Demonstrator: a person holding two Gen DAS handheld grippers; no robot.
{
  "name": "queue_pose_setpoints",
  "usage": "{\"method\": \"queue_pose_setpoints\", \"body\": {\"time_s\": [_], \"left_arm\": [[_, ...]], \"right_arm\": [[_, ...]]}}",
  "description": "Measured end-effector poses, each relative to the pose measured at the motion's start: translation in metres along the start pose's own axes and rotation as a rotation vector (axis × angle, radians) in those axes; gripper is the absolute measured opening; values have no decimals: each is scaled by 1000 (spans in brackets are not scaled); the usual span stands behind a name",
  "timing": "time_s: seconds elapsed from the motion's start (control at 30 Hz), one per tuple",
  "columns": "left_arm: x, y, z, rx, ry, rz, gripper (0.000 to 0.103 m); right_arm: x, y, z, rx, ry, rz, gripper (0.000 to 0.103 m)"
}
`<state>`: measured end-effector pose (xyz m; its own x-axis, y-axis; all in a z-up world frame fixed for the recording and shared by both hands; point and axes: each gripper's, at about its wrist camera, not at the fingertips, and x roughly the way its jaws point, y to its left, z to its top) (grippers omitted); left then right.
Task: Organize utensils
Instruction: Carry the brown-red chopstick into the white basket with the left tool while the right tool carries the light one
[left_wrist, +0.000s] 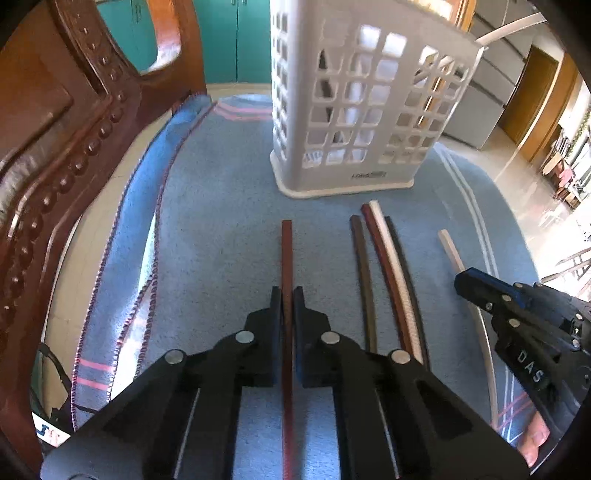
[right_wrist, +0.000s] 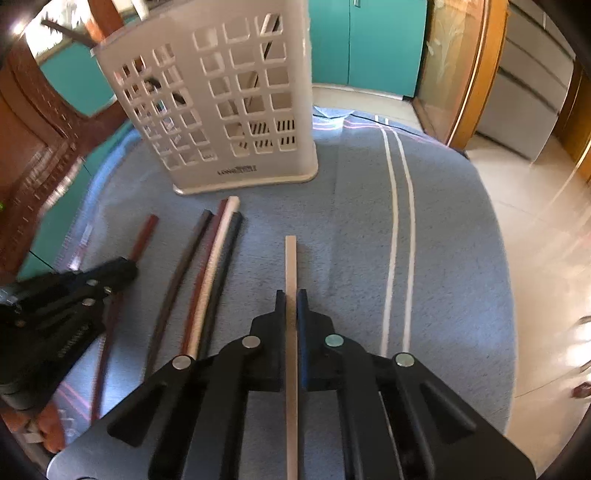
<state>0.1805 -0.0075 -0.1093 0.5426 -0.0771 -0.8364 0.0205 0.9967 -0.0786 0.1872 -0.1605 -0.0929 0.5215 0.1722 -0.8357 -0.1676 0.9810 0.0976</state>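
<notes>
Both pairs of black fingers are clamped on single chopsticks: the left gripper (left_wrist: 287, 295) holds a dark red square chopstick (left_wrist: 286, 254), the right gripper (right_wrist: 291, 297) a pale beige square chopstick (right_wrist: 290, 258). Ahead of the fingertips stands a tall white perforated plastic utensil basket (left_wrist: 354, 110) on a blue striped towel (left_wrist: 221, 206). Between the two grippers lie four more loose chopsticks (left_wrist: 384, 266), brown, red, white and black, side by side.
</notes>
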Motion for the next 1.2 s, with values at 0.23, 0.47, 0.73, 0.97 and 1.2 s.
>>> {"method": "queue_pose_setpoints", "body": {"time_s": [0.23,0.47,0.73,0.97,1.2], "left_arm": [[-46,-4,-6,16,-142,1,7],[-96,-1,-4,-20,-224,-78,7],[-156,0,-3,-44,-321,-111,7],[-194,4,28,-76,-404,-156,7],[-270,2,97,-83,-629,-150,7]], "right_arm": [[-47,-6,2,18,-113,53,6],[-101,-8,8,13,-220,113,7],[-155,-15,15,6,-335,166,7],[-199,-15,31,-10,-441,221,7],[-251,-10,81,-46,-581,234,7]]}}
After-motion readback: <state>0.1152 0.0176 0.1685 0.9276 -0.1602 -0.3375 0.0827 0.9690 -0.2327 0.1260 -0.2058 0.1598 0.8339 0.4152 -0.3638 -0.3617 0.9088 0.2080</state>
